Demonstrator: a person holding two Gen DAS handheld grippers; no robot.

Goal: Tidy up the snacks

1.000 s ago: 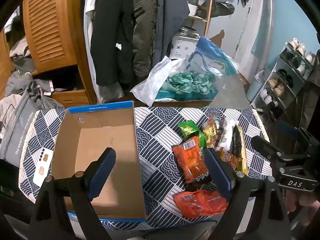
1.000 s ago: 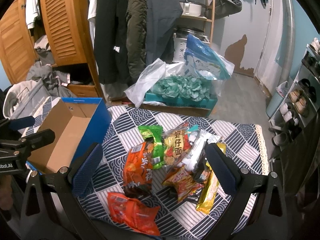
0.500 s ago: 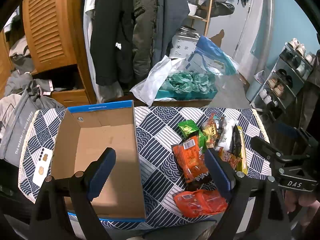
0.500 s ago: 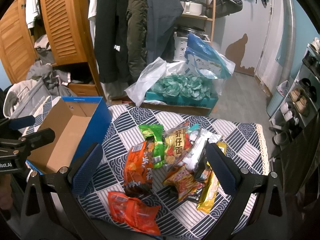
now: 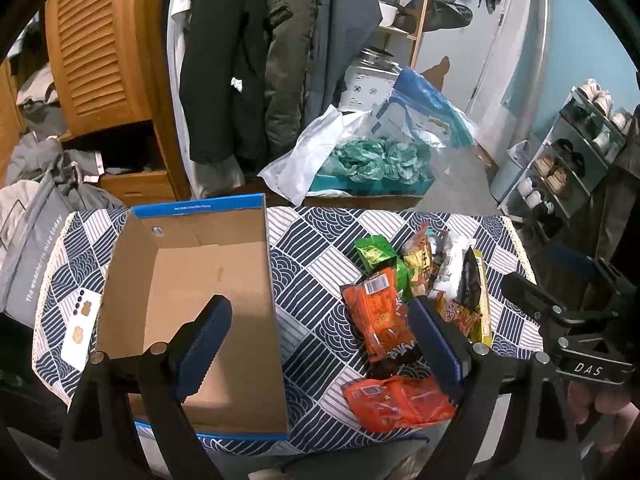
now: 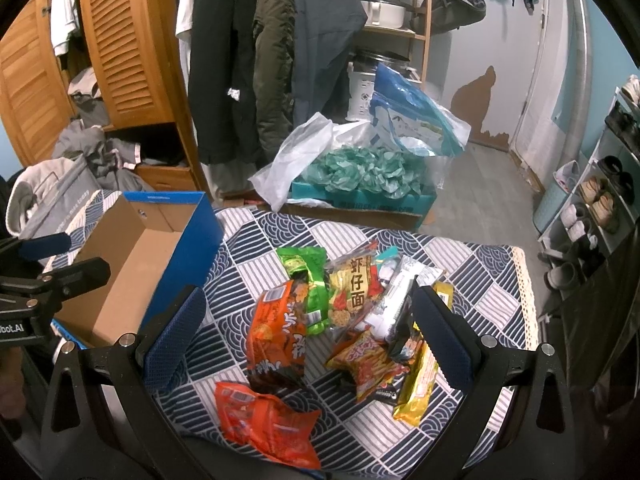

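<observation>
Lying in a loose heap on the right half of the desk (image 6: 480,276), the snacks (image 6: 352,312) cover its patterned blue-and-white cloth. A tall orange pack (image 6: 278,334) leans at the heap's left, with a green pack (image 6: 308,276) behind it and a yellow-red pack (image 6: 354,292) to the right. A flat orange pack (image 6: 264,420) lies alone at the near edge, just apart from the rest. A yellow pack (image 6: 418,384) lies along the heap's right side. Left of the snacks stands an open cardboard box (image 5: 192,300), blue outside, with nothing in it. The left hand-held gripper (image 5: 320,344) hovers over the box's right wall, jaws spread wide and holding nothing. The right hand-held gripper (image 6: 310,336) hangs above the heap, equally wide open and bare. Beyond the desk hang coats (image 6: 256,60).
</observation>
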